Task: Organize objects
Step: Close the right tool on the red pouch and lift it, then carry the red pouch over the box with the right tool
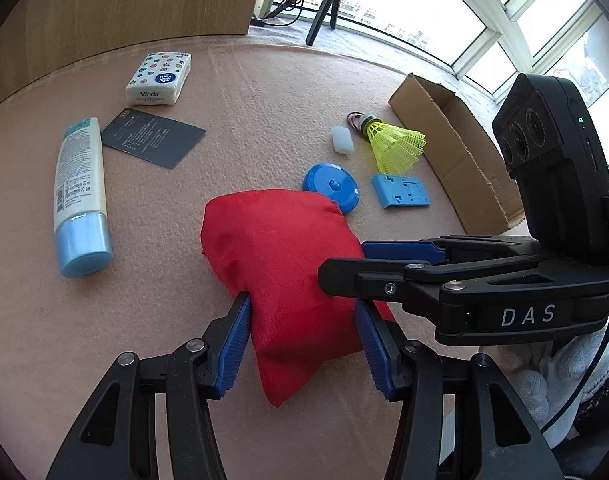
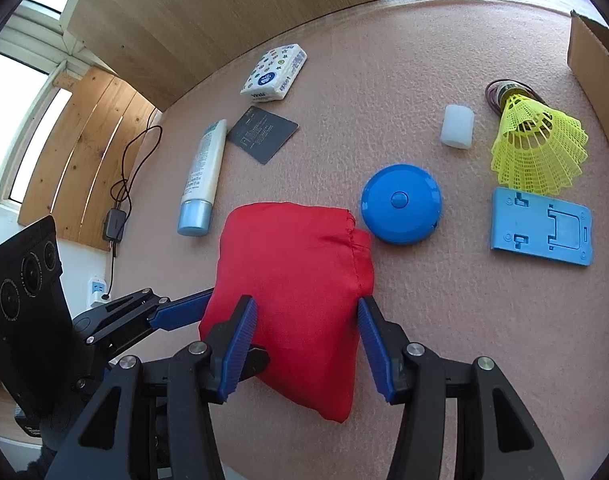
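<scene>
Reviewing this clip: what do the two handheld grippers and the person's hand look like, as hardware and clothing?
Both the left gripper and the right gripper have black plastic linkage arms with silver screws and blue ribbed finger pads. The right one bears white "DAS" lettering, a black camera block with round lenses and a thin black cable. The hand behind it wears a white knit glove.

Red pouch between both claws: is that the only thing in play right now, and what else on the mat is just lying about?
In play:
red pouch
left claw, straddling the pouch
right claw, straddling the pouch
cardboard box, probably the bin

Lying about:
tube
tissue pack
dark card
blue disc
shuttlecock
white cap
blue plate
</scene>
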{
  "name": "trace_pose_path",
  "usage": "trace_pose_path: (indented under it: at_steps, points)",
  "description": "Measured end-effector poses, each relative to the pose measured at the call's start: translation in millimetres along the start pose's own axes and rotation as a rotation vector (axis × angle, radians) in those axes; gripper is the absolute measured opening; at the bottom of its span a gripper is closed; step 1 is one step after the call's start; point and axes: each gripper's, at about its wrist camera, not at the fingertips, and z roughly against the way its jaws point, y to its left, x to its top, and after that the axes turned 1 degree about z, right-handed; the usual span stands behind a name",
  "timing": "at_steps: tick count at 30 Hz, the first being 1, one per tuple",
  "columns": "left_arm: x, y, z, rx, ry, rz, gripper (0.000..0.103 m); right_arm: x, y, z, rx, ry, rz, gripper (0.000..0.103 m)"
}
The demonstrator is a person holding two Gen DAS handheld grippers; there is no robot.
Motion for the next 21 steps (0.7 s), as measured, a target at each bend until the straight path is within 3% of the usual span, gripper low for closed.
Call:
trace_pose_path:
  at_steps: [12, 21]
  points:
    - [23.3, -45.6, 12.4, -0.046, -0.067, -0.06, 0.055, 3.2, -18.4, 58.9, -0.005, -0.116, -0.019, 0.048]
    - [60.5, -113.2, 8.5, -0.102, -0.133, -0.158, 0.055, 4.7, -49.7, 127.6, -0.08, -0.251, -0.03, 0.048]
